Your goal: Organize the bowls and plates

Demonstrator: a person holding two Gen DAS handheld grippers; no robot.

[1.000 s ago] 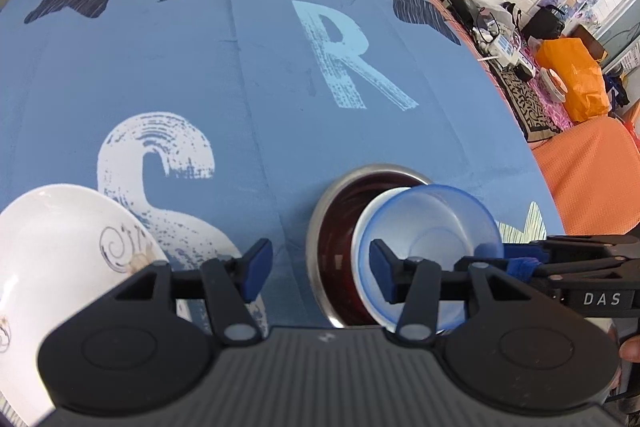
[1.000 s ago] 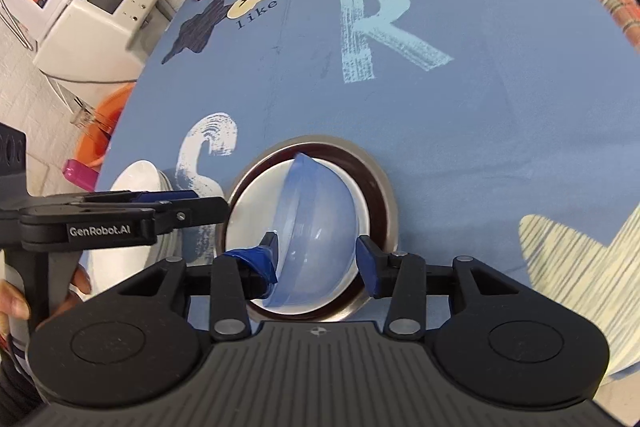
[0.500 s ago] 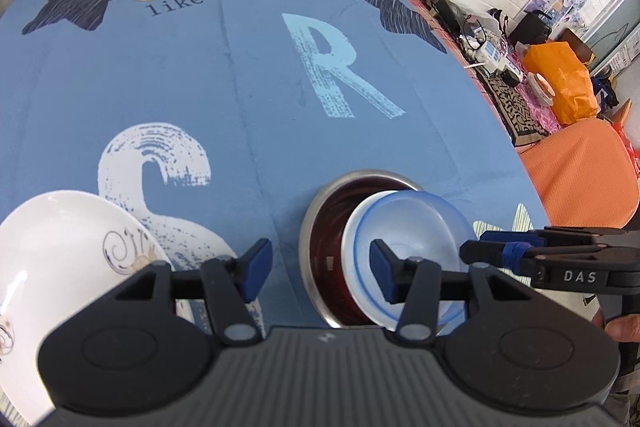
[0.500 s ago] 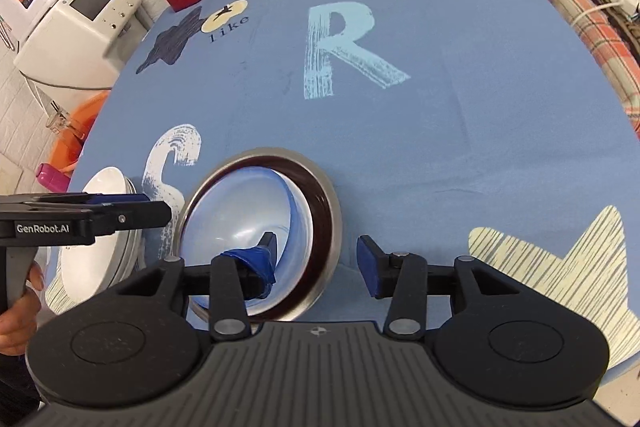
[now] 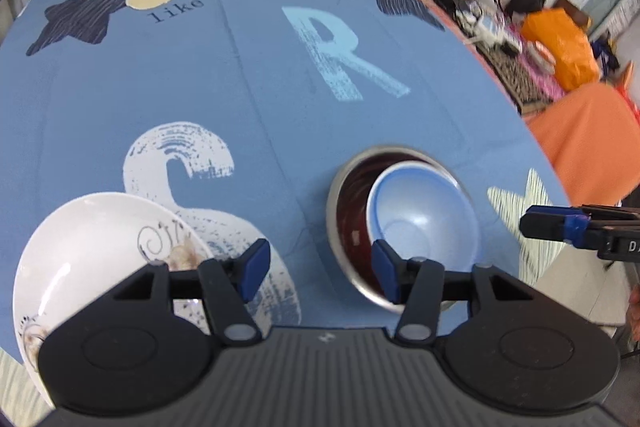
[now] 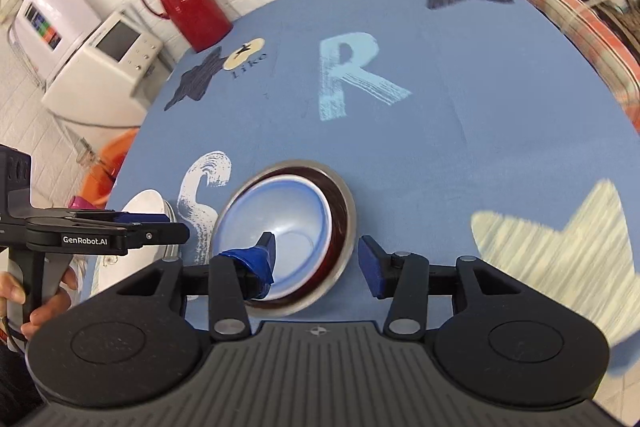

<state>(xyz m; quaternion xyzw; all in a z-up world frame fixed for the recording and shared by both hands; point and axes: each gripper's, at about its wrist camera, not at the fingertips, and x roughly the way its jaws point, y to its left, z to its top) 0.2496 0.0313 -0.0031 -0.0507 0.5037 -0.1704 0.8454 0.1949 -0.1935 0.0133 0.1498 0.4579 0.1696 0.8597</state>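
A pale blue bowl (image 6: 280, 227) is seen nested inside a steel-rimmed bowl (image 6: 347, 223) with a dark red interior, near the front edge of the desk (image 5: 240, 87). The right tongs (image 6: 316, 257) are held wide apart and grip nothing; in the right wrist view the left pad appears over the blue bowl's inside, while the right pad is seen just outside the steel rim. Whether either pad touches a bowl cannot be told. The left tongs (image 5: 318, 265) are likewise spread wide and empty, poised between the nested bowls on their right and a white plate (image 5: 92, 247) with a swirled pattern on their left. The plate lies at the desk's near left corner, well apart from the bowls.

The desk is covered by a blue cloth (image 6: 460, 155) printed with a large "R", a white "S", dark stars and a pale striped star. A red jug (image 6: 188, 7) is set at the far edge, beside a white appliance (image 6: 104, 67) against a white brick wall. An orange-covered surface (image 5: 588, 135) and blurred clutter are visible to the right.
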